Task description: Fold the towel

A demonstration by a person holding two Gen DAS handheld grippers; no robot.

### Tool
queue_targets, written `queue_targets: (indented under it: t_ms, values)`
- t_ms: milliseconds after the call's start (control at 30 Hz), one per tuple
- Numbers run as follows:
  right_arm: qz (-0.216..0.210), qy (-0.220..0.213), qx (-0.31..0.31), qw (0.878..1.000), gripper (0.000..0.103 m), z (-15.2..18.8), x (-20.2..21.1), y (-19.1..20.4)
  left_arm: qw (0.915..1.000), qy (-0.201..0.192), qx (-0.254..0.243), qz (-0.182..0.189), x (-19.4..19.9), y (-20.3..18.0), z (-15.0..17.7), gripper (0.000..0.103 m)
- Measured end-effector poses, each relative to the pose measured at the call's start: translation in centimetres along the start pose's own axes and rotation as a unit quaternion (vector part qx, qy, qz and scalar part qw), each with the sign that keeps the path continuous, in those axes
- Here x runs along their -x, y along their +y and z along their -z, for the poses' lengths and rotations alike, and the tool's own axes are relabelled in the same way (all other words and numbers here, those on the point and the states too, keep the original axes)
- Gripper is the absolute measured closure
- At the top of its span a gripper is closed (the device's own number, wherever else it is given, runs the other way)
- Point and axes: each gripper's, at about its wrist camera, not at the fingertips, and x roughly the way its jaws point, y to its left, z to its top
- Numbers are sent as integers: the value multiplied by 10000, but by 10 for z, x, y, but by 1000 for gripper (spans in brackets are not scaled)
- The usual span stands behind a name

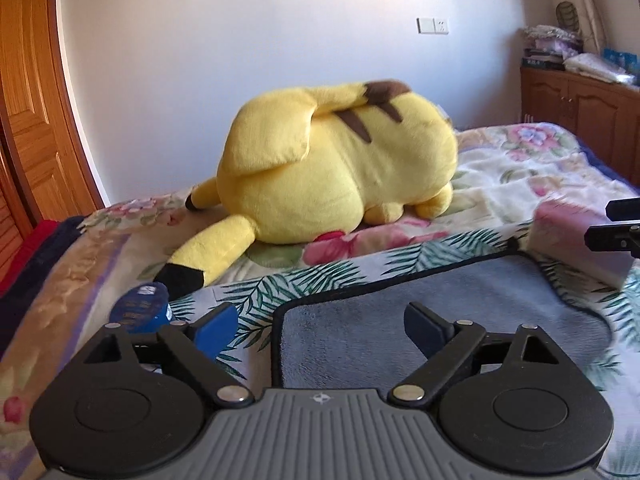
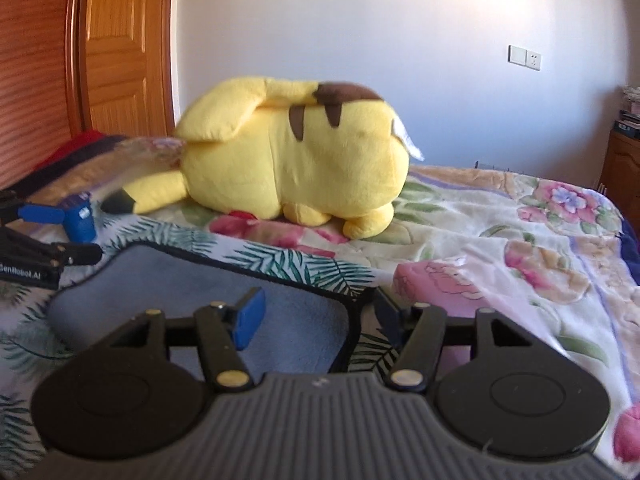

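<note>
The grey-blue plush towel with dark piped edging lies flat on the floral-patterned bed cover, in front of a yellow plush toy. The left gripper straddles the towel's near left corner, fingers apart and empty. The right gripper straddles the near right corner, fingers likewise apart. Contact with the cloth is probably not yet made; blur hinders certainty. Recommended: pinch both corners on the piping at equal depth, then lift together.
</note>
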Motion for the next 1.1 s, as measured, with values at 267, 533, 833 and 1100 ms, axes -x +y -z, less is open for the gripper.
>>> queue_targets:
  t_ms: [267,533,833,1100]
  values:
    - [8,-206,-122,9997,21,-17,65,8,9996,-240,15,118,71,-12,-17,2]
    - [81,-543,-268,9981,0,-32,122,14,9984,-531,35,170,137,-16,-35,0]
    - [150,-718,-370,9966,0,-35,168,23,9976,-656,62,212,195,-19,-37,0]
    - [152,-741,-433,9962,0,-26,198,33,9976,-658,-55,208,233,-25,-25,0]
